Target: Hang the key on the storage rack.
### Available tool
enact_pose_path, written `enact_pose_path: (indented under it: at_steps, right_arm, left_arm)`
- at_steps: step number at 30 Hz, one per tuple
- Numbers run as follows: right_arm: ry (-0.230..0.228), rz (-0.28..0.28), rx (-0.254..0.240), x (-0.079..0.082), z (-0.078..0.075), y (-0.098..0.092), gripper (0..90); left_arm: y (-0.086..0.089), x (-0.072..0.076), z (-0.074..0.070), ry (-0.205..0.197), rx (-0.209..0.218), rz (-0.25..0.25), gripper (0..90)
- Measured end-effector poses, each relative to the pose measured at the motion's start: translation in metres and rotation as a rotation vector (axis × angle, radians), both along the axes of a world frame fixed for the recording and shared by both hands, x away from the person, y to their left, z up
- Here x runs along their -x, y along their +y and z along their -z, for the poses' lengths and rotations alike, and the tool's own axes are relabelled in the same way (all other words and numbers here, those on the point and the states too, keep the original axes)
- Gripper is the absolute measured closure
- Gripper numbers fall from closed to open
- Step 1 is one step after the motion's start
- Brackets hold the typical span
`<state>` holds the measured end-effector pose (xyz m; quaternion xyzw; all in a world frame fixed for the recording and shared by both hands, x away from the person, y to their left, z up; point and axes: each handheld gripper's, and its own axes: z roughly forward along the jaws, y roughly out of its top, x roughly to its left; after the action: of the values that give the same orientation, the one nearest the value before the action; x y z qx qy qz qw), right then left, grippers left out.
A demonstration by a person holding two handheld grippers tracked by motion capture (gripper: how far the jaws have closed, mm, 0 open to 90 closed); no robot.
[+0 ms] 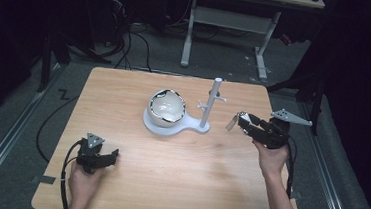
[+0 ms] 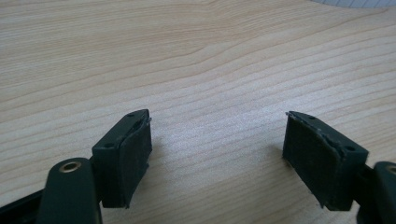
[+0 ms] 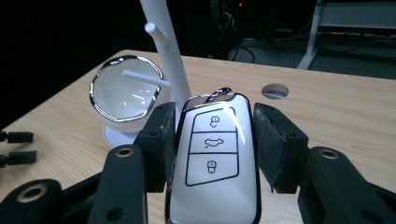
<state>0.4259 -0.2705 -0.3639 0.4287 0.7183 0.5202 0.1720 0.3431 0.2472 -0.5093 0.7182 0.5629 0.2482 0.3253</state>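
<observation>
A white car key fob (image 3: 212, 163) with three black-outlined buttons and a chrome rim sits between the pads of my right gripper (image 3: 212, 140), which is shut on its sides. In the high view that gripper (image 1: 246, 123) hovers right of a white stand with a peg post (image 1: 212, 102) and carries the key fob (image 1: 233, 122) at its tip. The stand's base holds a white bowl (image 1: 167, 107) with a chrome rim. The same bowl (image 3: 125, 93) and the peg post (image 3: 170, 56) rise just beyond the fob. My left gripper (image 1: 114, 154) rests open on the table near the front left, nothing between its pads (image 2: 130, 158).
The wooden table (image 1: 167, 183) has a round cable hole (image 3: 274, 90) near its far side. Beyond the table lie a grey floor, cables and a white desk frame (image 1: 230, 23). A bare stretch of wood lies between the two grippers.
</observation>
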Motion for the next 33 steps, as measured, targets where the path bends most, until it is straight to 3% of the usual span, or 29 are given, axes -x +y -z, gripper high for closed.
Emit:
enact_pose_path:
  at_steps: [10, 23, 33]
  right_arm:
    - [-0.015, -0.006, -0.034, -0.003, -0.021, 0.008, 51.3]
    - [-0.041, -0.011, -0.024, -0.011, -0.040, 0.024, 51.3]
    - [-0.047, -0.015, -0.019, -0.016, -0.047, 0.035, 51.3]
  left_arm:
    - [0.000, 0.000, 0.000, 0.000, 0.000, 0.000, 24.2]
    - [0.000, 0.000, 0.000, 0.000, 0.001, 0.000, 24.2]
    - [0.000, 0.000, 0.000, 0.000, 0.001, 0.001, 24.2]
